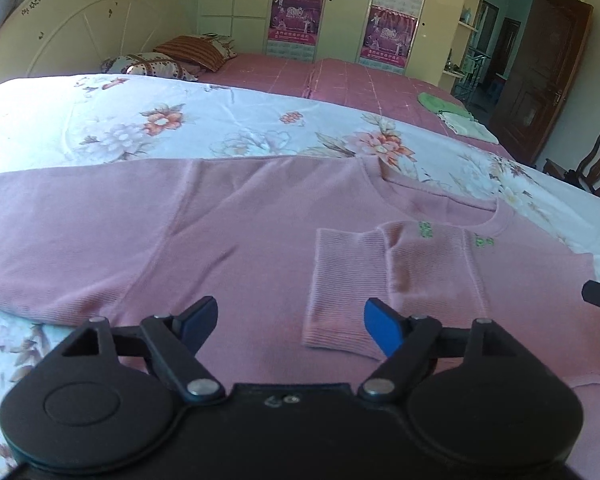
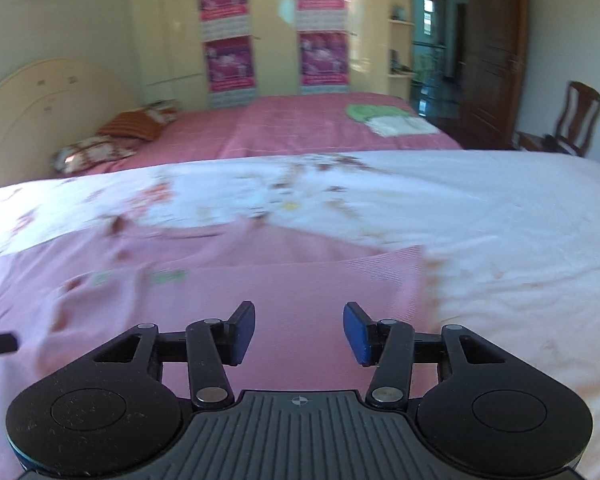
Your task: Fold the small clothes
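With both my left gripper (image 1: 290,326) and right gripper (image 2: 299,332) released and empty, the pink ribbed knit sweater (image 1: 228,240) lies flat on the floral bedsheet (image 1: 180,120) just ahead of the jaws, so I'd pinch the unfolded sleeve cleanly at its cuff.

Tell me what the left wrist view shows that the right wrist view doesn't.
Only the left wrist view shows the left gripper, open and empty, the shirt's spread sleeve, its neckline and the ribbed cuff of the folded-in sleeve.

Only the right wrist view shows the right gripper, open and empty, and bare white sheet beside the shirt.

Both share the pink shirt, the flowered sheet, the pillows and the chair.
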A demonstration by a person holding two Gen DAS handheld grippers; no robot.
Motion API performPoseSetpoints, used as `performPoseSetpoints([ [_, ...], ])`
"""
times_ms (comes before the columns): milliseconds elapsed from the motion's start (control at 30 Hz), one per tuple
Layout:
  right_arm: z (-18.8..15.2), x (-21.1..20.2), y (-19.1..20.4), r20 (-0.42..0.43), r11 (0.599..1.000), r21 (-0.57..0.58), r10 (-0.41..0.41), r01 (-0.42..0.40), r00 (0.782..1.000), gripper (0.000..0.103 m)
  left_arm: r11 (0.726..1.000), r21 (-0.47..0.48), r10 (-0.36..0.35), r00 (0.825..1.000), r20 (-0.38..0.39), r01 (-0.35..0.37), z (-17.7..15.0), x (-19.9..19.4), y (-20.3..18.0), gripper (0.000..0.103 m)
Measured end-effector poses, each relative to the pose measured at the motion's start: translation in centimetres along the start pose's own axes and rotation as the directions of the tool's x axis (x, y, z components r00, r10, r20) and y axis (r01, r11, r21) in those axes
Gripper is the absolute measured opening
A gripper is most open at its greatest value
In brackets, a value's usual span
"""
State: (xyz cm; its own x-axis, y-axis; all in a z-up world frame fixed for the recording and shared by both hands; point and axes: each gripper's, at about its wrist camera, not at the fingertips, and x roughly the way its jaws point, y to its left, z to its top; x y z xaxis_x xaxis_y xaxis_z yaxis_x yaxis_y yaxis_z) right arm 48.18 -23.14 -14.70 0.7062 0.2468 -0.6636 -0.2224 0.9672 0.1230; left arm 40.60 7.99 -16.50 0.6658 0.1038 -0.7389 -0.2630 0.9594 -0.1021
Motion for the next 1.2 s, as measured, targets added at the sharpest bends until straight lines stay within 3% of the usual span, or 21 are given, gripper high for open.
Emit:
performPoseSetpoints([
  [100, -0.9, -0.8, 4.2, -0.013, 0.998, -0.007, 0.055, -0.055, 0.998, 0.049, 1.000, -0.001, 0.009, 1.000, 0.005, -0.009, 0.5, -0.8, 3.0, 0.079],
  [333, -1.9, -1.3, 11.4, -0.046, 0.996, -0.040, 0.081, -0.082, 0.996, 0.049, 0.999, -0.035, 0.018, 1.000, 0.004, -0.018, 1.3, -1.5, 9.2, 0.079],
  [767, -1.9, 2.2, 22.6, -0.077, 0.986, -0.086, 0.133, -0.140, 0.988, 0.049, 0.986, -0.101, 0.134, 0.991, 0.000, -0.133, 2.4, -1.8, 21.1, 0.080],
  [833, -1.9, 2.9, 24.0, -0.085, 0.985, -0.091, 0.139, -0.147, 0.987, 0.053, 0.982, -0.115, 0.151, 0.989, -0.002, -0.150, 2.4, -1.7, 22.7, 0.080],
  [900, -1.9, 3.3, 25.4, -0.078, 0.984, -0.104, 0.138, -0.146, 0.987, 0.074, 0.977, -0.131, 0.167, 0.986, -0.005, -0.167, 2.5, -1.7, 24.3, 0.080],
  [1200, -1.7, 6.3, 29.7, -0.072, 0.978, -0.154, 0.129, -0.139, 0.989, 0.075, 0.950, -0.214, 0.228, 0.974, -0.016, -0.226, 2.2, -2.0, 30.0, 0.082],
])
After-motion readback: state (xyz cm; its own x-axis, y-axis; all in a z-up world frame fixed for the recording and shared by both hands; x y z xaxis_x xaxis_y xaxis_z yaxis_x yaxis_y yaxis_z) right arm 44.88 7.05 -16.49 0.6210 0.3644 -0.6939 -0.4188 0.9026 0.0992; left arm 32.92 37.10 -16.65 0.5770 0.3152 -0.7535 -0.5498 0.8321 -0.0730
